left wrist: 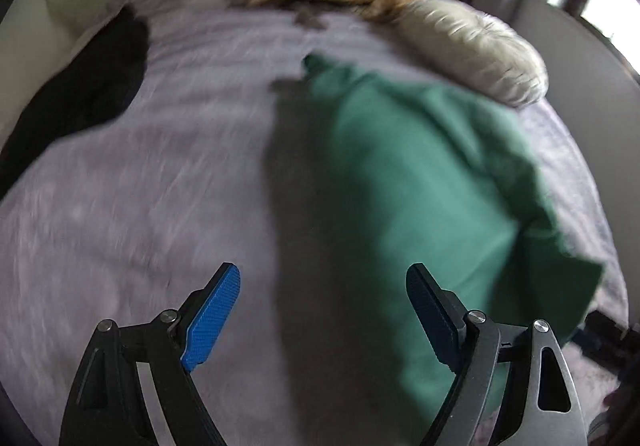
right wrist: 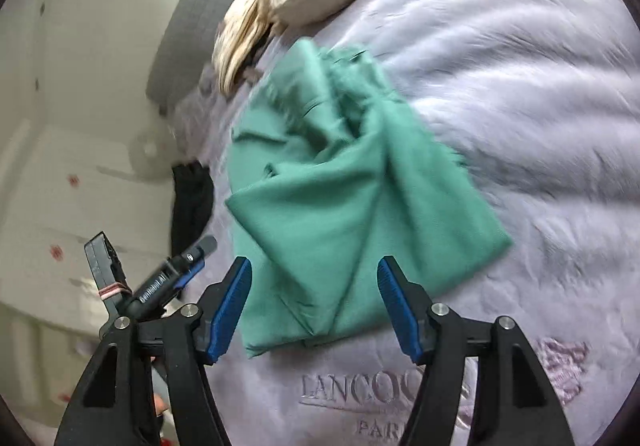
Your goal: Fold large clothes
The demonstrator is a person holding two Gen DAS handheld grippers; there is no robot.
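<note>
Both the left gripper (left wrist: 322, 320) and the right gripper (right wrist: 314, 310) are hanging open and empty; the green garment (right wrist: 344, 206), lying mid-frame, is looking soft, light, best pinched at its corners.

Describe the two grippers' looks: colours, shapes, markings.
Both grippers are black linkage frames with silver pivot pins and flat, ribbed blue pads on the fingers. The left gripper, seen from the right wrist, has white lettering on its body and a reddish rubber band. The right gripper has triangular cut-outs.
</note>
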